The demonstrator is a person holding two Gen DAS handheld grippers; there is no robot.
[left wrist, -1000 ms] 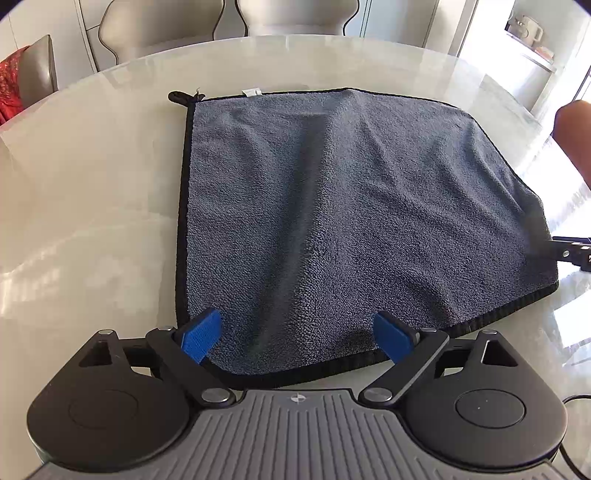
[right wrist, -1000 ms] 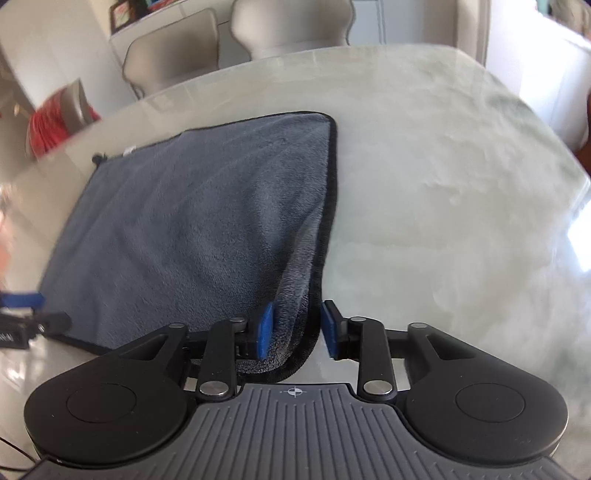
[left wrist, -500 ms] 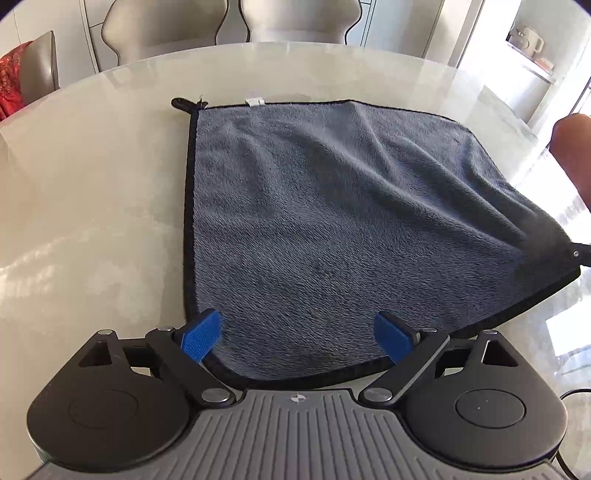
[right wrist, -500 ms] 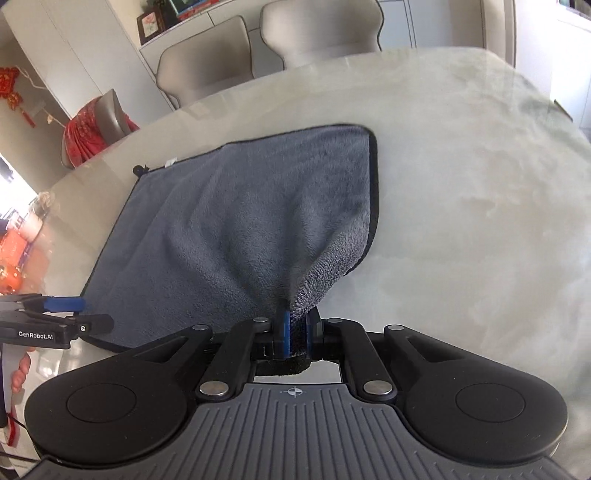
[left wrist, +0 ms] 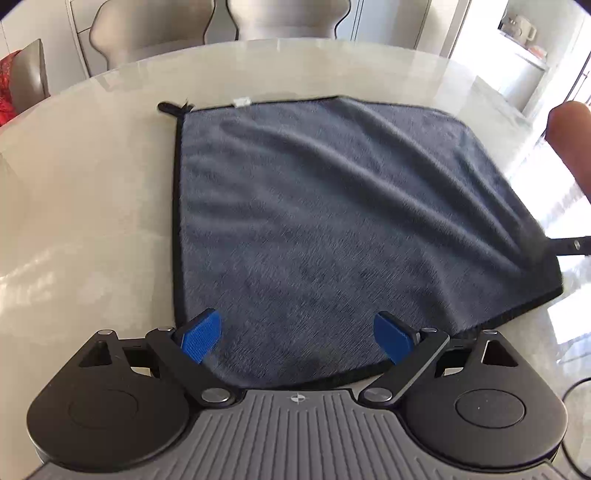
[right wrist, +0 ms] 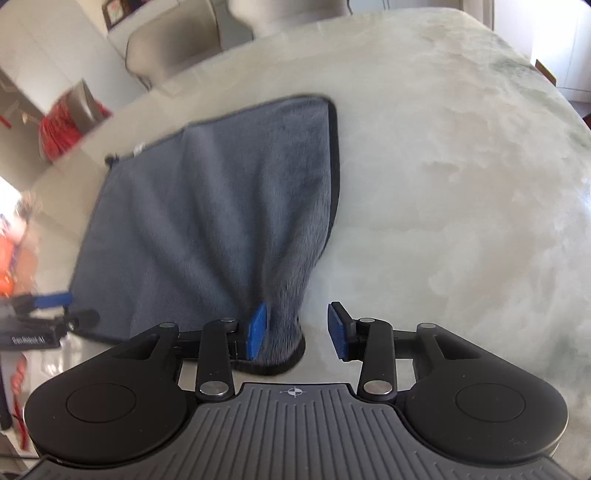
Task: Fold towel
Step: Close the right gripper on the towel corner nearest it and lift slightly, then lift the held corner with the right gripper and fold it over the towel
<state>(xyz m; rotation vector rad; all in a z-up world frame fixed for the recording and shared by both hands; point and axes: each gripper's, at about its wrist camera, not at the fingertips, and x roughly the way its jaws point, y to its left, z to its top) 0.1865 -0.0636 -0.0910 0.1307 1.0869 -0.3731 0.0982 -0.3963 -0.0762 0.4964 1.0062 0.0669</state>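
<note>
Gaping wide, the left gripper (left wrist: 297,338) straddles the gray towel (left wrist: 332,229)'s near edge. The right gripper (right wrist: 298,330) stands parted beside a bunched corner, one pad touching it. Only the left view shows the towel spread across the marble table (left wrist: 92,206) before beige chairs (left wrist: 155,29).

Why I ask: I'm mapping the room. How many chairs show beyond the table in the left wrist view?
3: a red-cushioned chair at the far left edge, a left beige chair at upper left, and a middle beige chair at top centre. More may sit outside the frame.
</note>
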